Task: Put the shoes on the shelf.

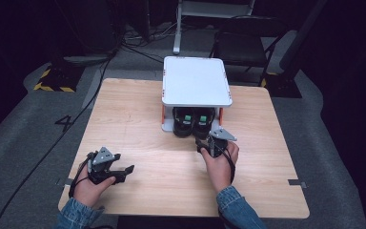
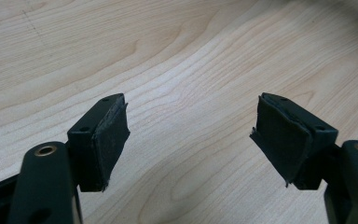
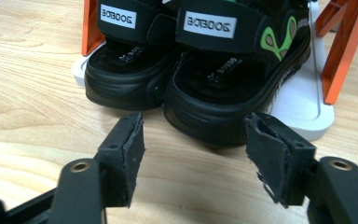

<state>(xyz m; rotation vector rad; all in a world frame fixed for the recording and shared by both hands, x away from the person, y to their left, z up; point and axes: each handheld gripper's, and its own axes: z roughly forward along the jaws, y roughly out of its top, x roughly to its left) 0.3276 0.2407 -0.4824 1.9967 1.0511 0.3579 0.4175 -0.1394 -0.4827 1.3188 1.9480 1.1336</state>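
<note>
Two black sandals sit side by side on the lower shelf of a small white rack (image 1: 198,81) with orange posts. Their heels stick out toward me: the left sandal (image 3: 121,74) and the right sandal (image 3: 223,93), which has green trim. My right gripper (image 3: 193,158) hovers just short of the right sandal's heel, jaws open, nothing between the pads. In the high view that gripper (image 1: 208,142) is right in front of the sandals (image 1: 193,123). My left gripper (image 1: 124,172) rests low over the table's near left, open and empty, with bare wood between its fingers (image 2: 107,140).
The wooden table (image 1: 138,119) has free room left of the rack and between my hands. The rack's white top plate (image 1: 195,71) overhangs the sandals. A folding chair (image 1: 243,45) and cables stand on the grey floor beyond the far edge.
</note>
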